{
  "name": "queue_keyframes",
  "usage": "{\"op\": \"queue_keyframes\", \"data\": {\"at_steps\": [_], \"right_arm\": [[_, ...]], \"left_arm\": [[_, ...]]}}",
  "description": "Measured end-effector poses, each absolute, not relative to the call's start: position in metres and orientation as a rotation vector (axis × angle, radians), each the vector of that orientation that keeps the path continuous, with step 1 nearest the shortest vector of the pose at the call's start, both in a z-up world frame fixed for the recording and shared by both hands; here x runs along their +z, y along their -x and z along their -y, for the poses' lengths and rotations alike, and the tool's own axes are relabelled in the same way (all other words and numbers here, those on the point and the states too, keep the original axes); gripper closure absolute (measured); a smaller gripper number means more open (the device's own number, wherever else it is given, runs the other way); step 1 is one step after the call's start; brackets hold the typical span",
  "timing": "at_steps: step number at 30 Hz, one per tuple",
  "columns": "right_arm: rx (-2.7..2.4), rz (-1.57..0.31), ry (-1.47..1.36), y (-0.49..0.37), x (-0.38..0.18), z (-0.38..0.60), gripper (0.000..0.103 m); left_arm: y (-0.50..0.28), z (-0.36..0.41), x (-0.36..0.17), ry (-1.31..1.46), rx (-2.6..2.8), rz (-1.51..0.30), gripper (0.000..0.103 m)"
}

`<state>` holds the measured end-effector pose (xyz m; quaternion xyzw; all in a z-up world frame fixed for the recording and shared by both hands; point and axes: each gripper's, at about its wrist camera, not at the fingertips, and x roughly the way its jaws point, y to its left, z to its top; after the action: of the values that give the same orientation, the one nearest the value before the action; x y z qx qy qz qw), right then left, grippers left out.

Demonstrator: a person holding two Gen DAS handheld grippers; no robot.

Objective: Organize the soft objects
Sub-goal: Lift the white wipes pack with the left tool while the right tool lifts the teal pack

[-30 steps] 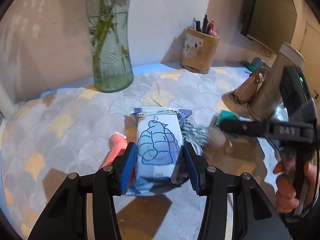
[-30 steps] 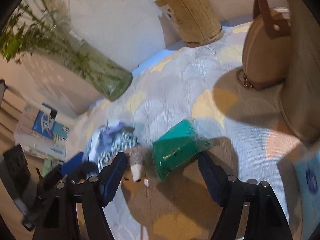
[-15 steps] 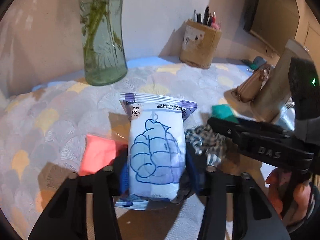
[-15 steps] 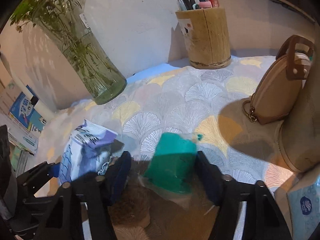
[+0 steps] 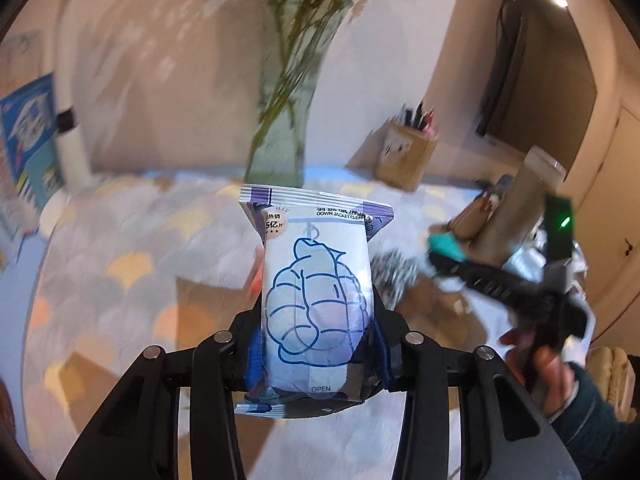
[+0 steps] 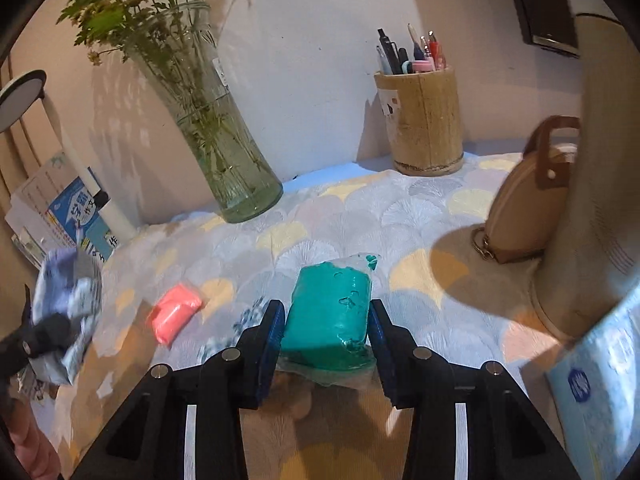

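My left gripper (image 5: 316,344) is shut on a white and blue pack of wet wipes (image 5: 316,292) and holds it upright above the table. The pack also shows blurred at the left of the right wrist view (image 6: 66,312). My right gripper (image 6: 326,332) is shut on a teal lump of clay in clear wrap (image 6: 330,316), lifted off the cloth; it shows blurred in the left wrist view (image 5: 448,246). A pink clay pack (image 6: 174,312) lies on the patterned tablecloth (image 6: 360,220). A checked cloth (image 5: 394,276) lies between the grippers.
A glass vase with green stems (image 6: 224,152) stands at the back left. A wooden pen holder (image 6: 424,120) stands at the back. A tan handbag (image 6: 528,204) leans on a beige cylinder (image 6: 596,184) at the right. A tissue pack (image 6: 596,392) lies front right. Books (image 6: 60,208) stand left.
Both grippers have risen from the table. The left lifted the wipes pack; the right closed on the teal clay and lifted it. The pink pack stays on the cloth.
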<state>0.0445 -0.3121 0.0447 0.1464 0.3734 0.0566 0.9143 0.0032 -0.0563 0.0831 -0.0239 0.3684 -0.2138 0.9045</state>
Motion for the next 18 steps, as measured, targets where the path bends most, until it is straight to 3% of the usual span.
{"op": "queue_keyframes", "data": {"at_steps": [8,13,18], "right_arm": [[0.101,-0.817,-0.373,0.003,0.042,0.324,0.062],[0.122,-0.838,-0.293,0.031,0.055,0.316,0.062],[0.125,-0.744,-0.237,0.06,0.105,0.324,0.062]], "left_arm": [[0.039,0.067,0.066,-0.02,-0.407,-0.78,0.064],[0.056,0.093,0.087,-0.094,-0.44,-0.723,0.064],[0.065,0.131,0.122,-0.112,-0.509,-0.656,0.064]]}}
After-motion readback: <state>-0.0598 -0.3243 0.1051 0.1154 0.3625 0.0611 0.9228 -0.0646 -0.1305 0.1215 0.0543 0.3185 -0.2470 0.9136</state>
